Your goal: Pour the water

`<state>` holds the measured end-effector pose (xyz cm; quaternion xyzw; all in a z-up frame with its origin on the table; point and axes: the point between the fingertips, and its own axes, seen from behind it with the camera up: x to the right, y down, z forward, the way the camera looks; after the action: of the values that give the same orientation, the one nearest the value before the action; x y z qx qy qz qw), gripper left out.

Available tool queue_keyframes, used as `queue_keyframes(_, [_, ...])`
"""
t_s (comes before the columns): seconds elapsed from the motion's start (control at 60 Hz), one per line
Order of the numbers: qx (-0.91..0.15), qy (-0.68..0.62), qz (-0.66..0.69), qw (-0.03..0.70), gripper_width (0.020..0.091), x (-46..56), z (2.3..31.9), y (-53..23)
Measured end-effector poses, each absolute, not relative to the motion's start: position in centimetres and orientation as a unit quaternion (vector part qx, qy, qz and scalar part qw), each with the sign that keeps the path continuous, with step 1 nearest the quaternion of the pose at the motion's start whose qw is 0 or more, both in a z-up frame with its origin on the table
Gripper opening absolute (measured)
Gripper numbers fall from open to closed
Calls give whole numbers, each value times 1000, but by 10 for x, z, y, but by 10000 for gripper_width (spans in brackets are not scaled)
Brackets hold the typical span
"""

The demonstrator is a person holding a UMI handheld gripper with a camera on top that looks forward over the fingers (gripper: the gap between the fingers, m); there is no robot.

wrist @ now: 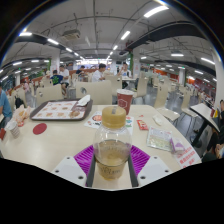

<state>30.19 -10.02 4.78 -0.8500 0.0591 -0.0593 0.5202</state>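
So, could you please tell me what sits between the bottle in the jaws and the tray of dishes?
In the gripper view, bare table separates the bottle from the tray.

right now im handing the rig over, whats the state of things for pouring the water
Gripper: fingers at either side of the clear bottle, which is upright and holds pale liquid; whether they press on it cannot be told.
Red cup: stands on the table just beyond the bottle.
Also there: a tray further back, paper leaflets beside the cup.
Done: bottle between the fingers.
Left: tilt it over the cup and pour.
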Motion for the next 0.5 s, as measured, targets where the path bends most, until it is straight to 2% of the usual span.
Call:
queue_keyframes(0.083, [-849, 60, -60, 522, 458, 299, 48, -97])
queue_keyframes(0.1, [-848, 59, -62, 523, 426, 298, 49, -97])
queue_keyframes(0.15, [-849, 59, -67, 521, 433, 298, 48, -97])
queue_keyframes(0.167, [-849, 57, -70, 521, 396, 298, 48, -97])
queue_keyframes(0.367, [-853, 51, -107, 509, 395, 295, 55, -87])
queue_keyframes(0.5, [-838, 25, -168, 519, 395, 279, 98, -65])
